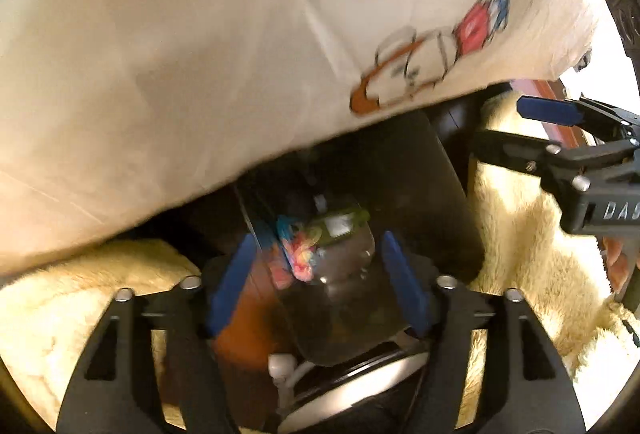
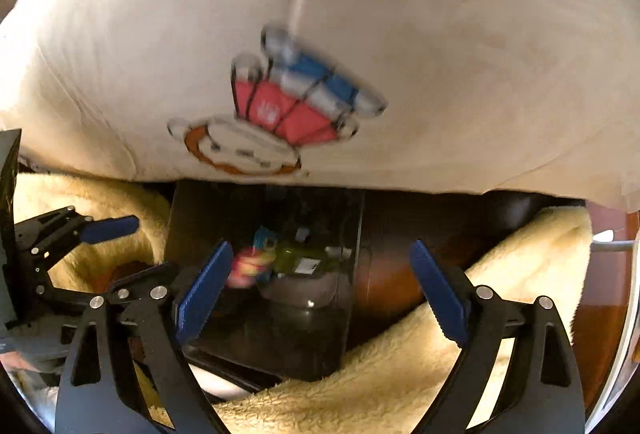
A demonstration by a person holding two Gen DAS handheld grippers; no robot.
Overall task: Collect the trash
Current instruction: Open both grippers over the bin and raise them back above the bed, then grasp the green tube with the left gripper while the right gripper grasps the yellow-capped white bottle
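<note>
1. Under the big cream pillow [image 2: 400,33], the one with the cartoon print [image 2: 276,113] on it, sits a dark see-through bin [image 2: 280,306] with trash inside. The pillow fills the upper half of both wrist views and hangs right over the bin's far edge.
2. Trash-wise: there's a colourful crumpled wrapper [image 1: 298,254], pink, blue and yellow, lying against an olive-green packet [image 1: 338,224] with a pale label. Both are down inside the bin, touching each other. Everything's pretty blurry, so I can't read any print.
3. Left hand-held gripper [image 1: 318,284]: its blue pads are spread wide, one on each side of the bin's clear wall, and they're gripping nothing that I can make out. Whether the pads actually touch the bin, can't tell.
4. Right hand-held gripper [image 2: 322,290]: also wide open with nothing between the pads, pointing at the bin from the other side. In the left wrist view you can see it [image 1: 548,113] off to the right, well apart from the trash.
5. Fluffy cream blanket [image 2: 460,334] is bunched up on both sides of the bin, and some reddish-brown wood [image 2: 384,282] peeks out next to it.
6. Near the bottom of the left view there's a white round thing [image 1: 360,382] just beside the bin, plus what looks like a white cord [image 1: 280,370], too blurry to say more.
</note>
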